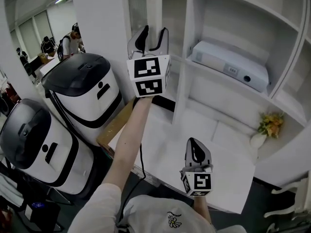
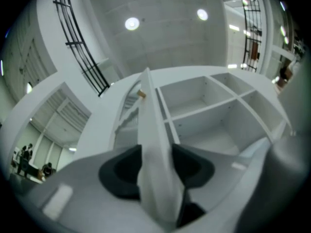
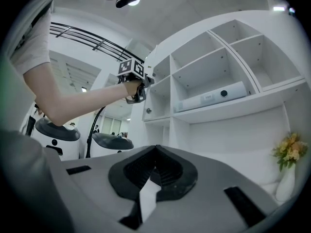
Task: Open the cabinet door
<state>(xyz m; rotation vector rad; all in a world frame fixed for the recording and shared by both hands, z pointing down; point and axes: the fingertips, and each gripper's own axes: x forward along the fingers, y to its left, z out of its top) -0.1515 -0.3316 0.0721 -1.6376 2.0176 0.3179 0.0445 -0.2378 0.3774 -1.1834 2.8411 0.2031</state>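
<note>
The white cabinet door (image 1: 137, 6), with a ribbed glass pane, stands ajar at the shelving's left column. In the left gripper view its thin edge (image 2: 148, 110) runs straight up between the jaws. My left gripper (image 1: 152, 33) is raised to it, and both dark pads (image 2: 121, 171) press on the panel's two faces (image 2: 156, 164). The right gripper view shows that hand (image 3: 144, 84) at the door from the side. My right gripper (image 1: 197, 152) hangs low over the white counter, its pads (image 3: 155, 155) meeting with nothing held.
Open shelves lie right of the door; one holds a white box-shaped device (image 1: 228, 64). A vase of yellow flowers (image 1: 267, 127) stands at the counter's right end. Two round white-and-black machines (image 1: 82, 91) (image 1: 34, 140) stand left. People (image 1: 70, 40) are far behind.
</note>
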